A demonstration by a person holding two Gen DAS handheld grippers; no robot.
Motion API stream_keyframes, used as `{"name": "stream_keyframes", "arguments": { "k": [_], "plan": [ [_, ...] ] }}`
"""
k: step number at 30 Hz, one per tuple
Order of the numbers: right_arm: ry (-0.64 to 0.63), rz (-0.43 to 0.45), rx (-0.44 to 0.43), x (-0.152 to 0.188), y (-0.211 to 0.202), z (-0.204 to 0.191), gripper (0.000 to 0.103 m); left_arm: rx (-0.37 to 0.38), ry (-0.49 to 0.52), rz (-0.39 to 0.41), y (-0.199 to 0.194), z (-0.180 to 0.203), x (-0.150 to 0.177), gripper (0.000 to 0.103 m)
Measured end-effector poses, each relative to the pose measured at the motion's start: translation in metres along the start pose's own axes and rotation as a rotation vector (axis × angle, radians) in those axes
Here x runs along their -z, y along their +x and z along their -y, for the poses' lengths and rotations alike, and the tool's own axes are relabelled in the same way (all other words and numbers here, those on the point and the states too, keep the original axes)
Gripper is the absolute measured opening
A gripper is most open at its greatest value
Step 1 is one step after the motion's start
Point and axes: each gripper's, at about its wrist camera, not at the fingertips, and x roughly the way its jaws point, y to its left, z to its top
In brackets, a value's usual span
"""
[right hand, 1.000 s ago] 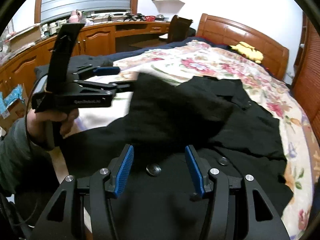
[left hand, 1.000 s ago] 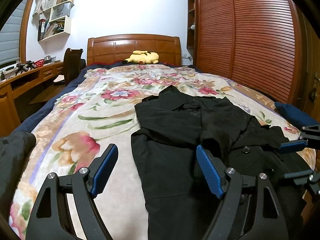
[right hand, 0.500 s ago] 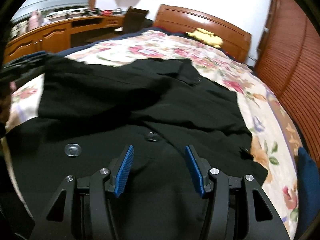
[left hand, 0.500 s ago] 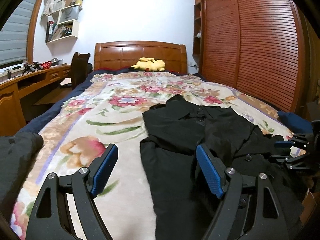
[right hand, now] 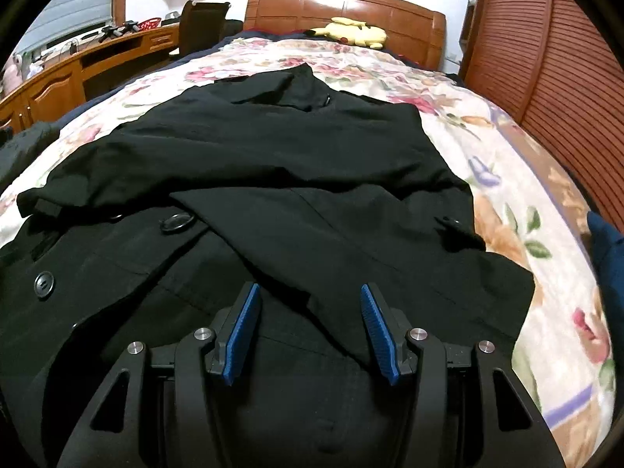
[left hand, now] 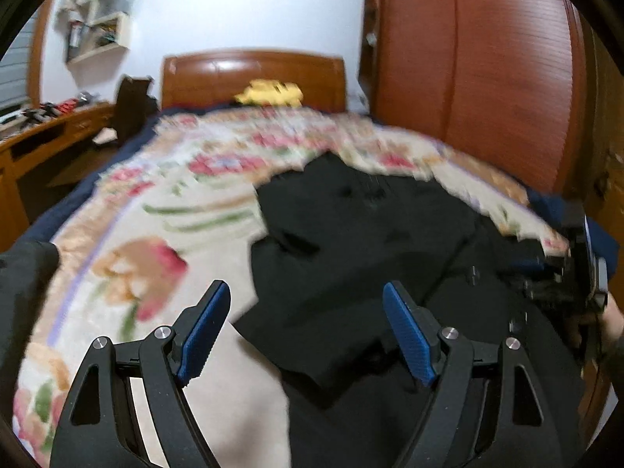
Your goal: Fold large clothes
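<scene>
While both cameras look up the bed, these notes run from the nearest thing to the farthest.

Left gripper: black two-finger gripper with blue ribbed pads (left hand: 304, 327), jaws spread wide and holding nothing, hovering over the coat's left edge and the bare quilt beside it.
Right gripper: matching black gripper with blue ribbed pads (right hand: 310, 327), jaws parted to a middling gap with nothing between them, hovering above the coat's lower front.
Right gripper, other view: blurred at the far right edge of the left wrist view (left hand: 553, 273), over the coat's right side.
Coat position: large black buttoned fabric coat (right hand: 265, 179) lying flat on the quilt, towards the wardrobe side of the bed.
Coat direction: long axis runs up the bed, collar pointing to the headboard, hem nearest the cameras.
Coat look: matt black cloth, both sleeves folded in across the chest so that they overlap, collar spread open at the far end.
Buttons: round black buttons (right hand: 177, 221) showing on the front panel at the left.
Writing: none readable on the coat or grippers.
Quilt: cream floral quilt with pink and red flowers (right hand: 503, 179) covering the bed under the coat.
Plush toy: yellow soft toy (right hand: 353, 31) lying at the head of the bed.
Headboard: polished reddish-brown wooden headboard (right hand: 347, 2) just behind the toy.
Wardrobe: reddish-brown slatted wooden wardrobe doors (left hand: 479, 74) along the right side of the bed.
</scene>
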Motion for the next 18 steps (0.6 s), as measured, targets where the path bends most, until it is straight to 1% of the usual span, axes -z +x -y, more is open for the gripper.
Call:
{"name": "stream_keyframes", "arguments": {
  "k": [2, 4, 7, 9, 10, 12, 15, 16, 17, 18],
  "plan": [
    [-0.007, 0.008, 0.009, -0.001, 0.001, -0.004, 0.055, 0.014, 0.027, -0.041, 0.008, 0.008, 0.005, 0.081],
    [-0.011, 0.015, 0.012, 0.0, 0.001, -0.009, 0.055, 0.022, 0.046, -0.067, 0.01, 0.014, 0.01, 0.081],
    [0.004, 0.017, -0.008, 0.004, 0.003, -0.009, 0.055, 0.033, 0.062, -0.116, 0.016, 0.022, 0.017, 0.081],
    [0.018, 0.013, -0.024, 0.007, 0.005, -0.006, 0.055, 0.025, 0.08, -0.134, 0.017, 0.027, 0.021, 0.076],
    [0.022, 0.014, -0.029, 0.01, 0.005, 0.003, 0.055, 0.008, 0.099, -0.148, 0.02, 0.03, 0.023, 0.073],
    [0.022, 0.016, -0.03, 0.01, 0.007, 0.008, 0.055, -0.008, 0.125, -0.172, 0.023, 0.033, 0.027, 0.062],
    [0.02, 0.016, -0.032, 0.008, 0.013, 0.016, 0.055, -0.017, 0.137, -0.197, 0.025, 0.034, 0.031, 0.04],
    [0.021, 0.016, -0.032, 0.008, 0.012, 0.015, 0.055, -0.019, 0.139, -0.199, 0.025, 0.034, 0.032, 0.023],
    [0.021, 0.016, -0.032, 0.007, 0.013, 0.016, 0.055, -0.024, 0.138, -0.198, 0.024, 0.034, 0.032, 0.011],
    [0.022, 0.016, -0.032, 0.008, 0.012, 0.016, 0.055, -0.025, 0.136, -0.193, 0.021, 0.033, 0.032, 0.009]
  ]
}}
